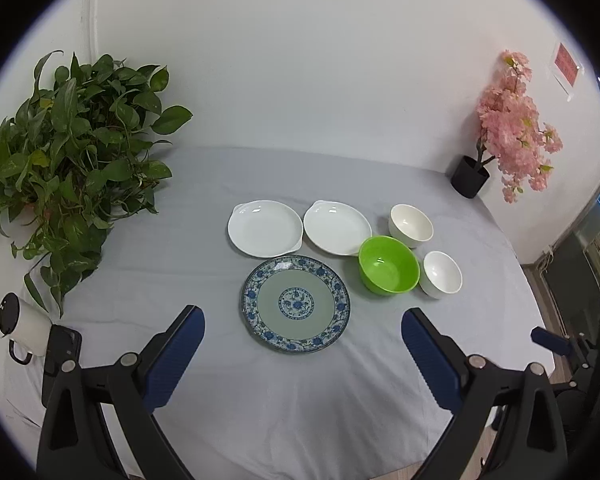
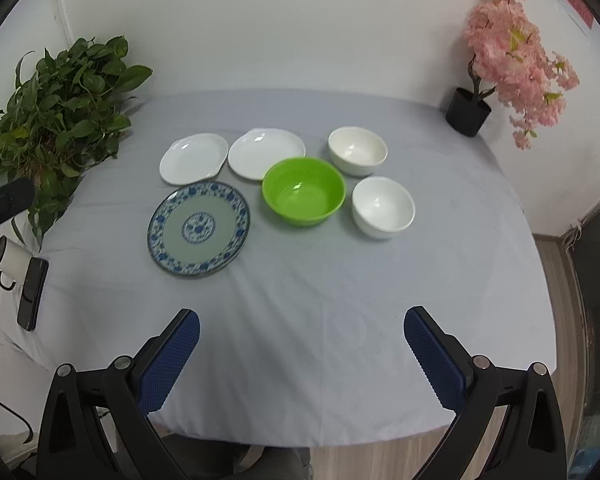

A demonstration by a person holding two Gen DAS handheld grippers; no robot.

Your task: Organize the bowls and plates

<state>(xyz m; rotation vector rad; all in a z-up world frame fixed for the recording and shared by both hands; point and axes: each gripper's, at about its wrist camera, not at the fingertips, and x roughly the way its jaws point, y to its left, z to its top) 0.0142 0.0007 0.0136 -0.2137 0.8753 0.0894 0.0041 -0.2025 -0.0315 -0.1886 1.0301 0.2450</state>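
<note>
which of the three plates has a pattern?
The blue-patterned plate, nearest the grippers. Its rim and centre carry blue floral print; the two white plates behind it are plain.

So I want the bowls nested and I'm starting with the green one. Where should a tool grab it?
Probably the green bowl by its near rim, one finger inside and one outside, coming from above. It stands upright and open, and that side faces bare cloth, while a white plate and white bowls crowd its other sides.
</note>
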